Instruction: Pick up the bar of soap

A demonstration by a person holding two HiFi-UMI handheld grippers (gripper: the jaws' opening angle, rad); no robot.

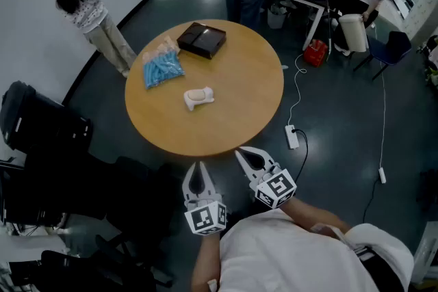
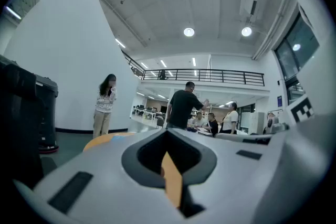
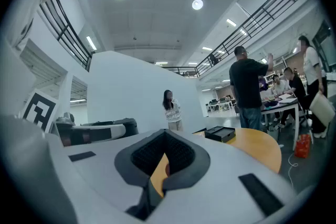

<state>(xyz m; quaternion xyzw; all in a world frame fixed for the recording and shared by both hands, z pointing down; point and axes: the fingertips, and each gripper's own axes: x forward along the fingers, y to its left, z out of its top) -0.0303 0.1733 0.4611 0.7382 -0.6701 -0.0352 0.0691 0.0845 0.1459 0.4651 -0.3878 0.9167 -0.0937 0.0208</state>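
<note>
On the round worktop [image 1: 239,78] the bar of soap [image 1: 198,98] lies crosswise, straight beyond the left gripper [image 1: 200,166] and far-left of the right gripper [image 1: 242,152], both with fingers closed and empty.

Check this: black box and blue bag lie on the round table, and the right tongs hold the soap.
Wrong on the soap: the head view shows it lying on the table, and the right tongs are shut, empty. The box and bag are as stated.
</note>
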